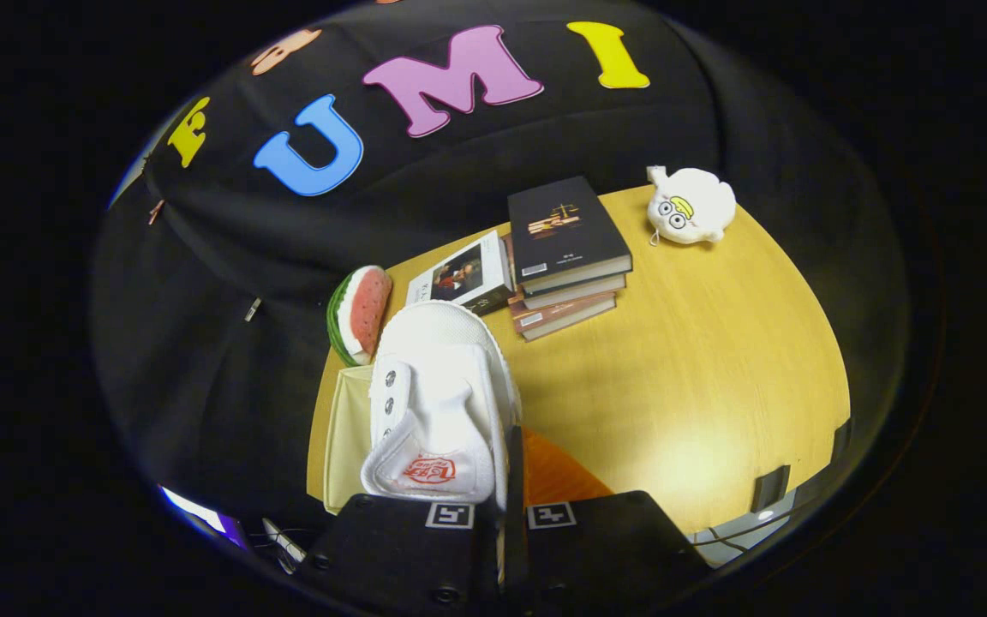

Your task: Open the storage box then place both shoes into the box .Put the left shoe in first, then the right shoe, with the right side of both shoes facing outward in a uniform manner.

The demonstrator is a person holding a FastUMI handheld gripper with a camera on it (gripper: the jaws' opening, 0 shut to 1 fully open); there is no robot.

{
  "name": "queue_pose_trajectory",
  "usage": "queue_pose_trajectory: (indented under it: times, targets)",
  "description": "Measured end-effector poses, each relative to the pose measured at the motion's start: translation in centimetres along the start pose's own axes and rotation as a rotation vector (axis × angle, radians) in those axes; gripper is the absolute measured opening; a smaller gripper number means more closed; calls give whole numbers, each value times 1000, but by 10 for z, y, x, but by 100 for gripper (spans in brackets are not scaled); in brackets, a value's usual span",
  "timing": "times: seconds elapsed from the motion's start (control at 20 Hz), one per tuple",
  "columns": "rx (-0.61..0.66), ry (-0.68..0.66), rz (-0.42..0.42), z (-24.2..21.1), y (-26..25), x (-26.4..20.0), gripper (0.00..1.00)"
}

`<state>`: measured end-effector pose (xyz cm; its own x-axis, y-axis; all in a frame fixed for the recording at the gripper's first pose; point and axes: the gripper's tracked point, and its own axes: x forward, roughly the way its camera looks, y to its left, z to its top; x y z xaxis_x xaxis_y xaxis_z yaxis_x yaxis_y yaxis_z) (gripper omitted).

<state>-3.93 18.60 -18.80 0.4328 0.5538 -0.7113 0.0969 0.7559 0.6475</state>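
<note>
Gripper (502, 514): fingers drawn close together, clamped on the right side wall of a white shoe (442, 403); only a thin gap between them, filled by the shoe's edge. Shoe hangs just ahead of the fingers, toe pointing away, tongue with a red logo nearest, eyelets along its left side.

Below and left of the shoe: a pale storage box (346, 437), partly hidden by the shoe; probably open, but the view is too blocked to be sure. An orange surface (553, 471) shows just right of the shoe, beside the right finger.

All on a round wooden table (699, 377). Beyond the shoe, at the far left edge: a watermelon slice toy (361, 313). Right of it, a lone book (463, 276) touching a stack of books (569, 257). Farther right, well apart: a white plush toy (690, 206).
</note>
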Motion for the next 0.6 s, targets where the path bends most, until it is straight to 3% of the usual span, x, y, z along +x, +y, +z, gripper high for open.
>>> queue_pose_trajectory:
  times: [0.3,0.6]
  targets:
    - [-13,64,-4,-22,59,37,8]
    - [-25,118,-52,-40,78,68,10]
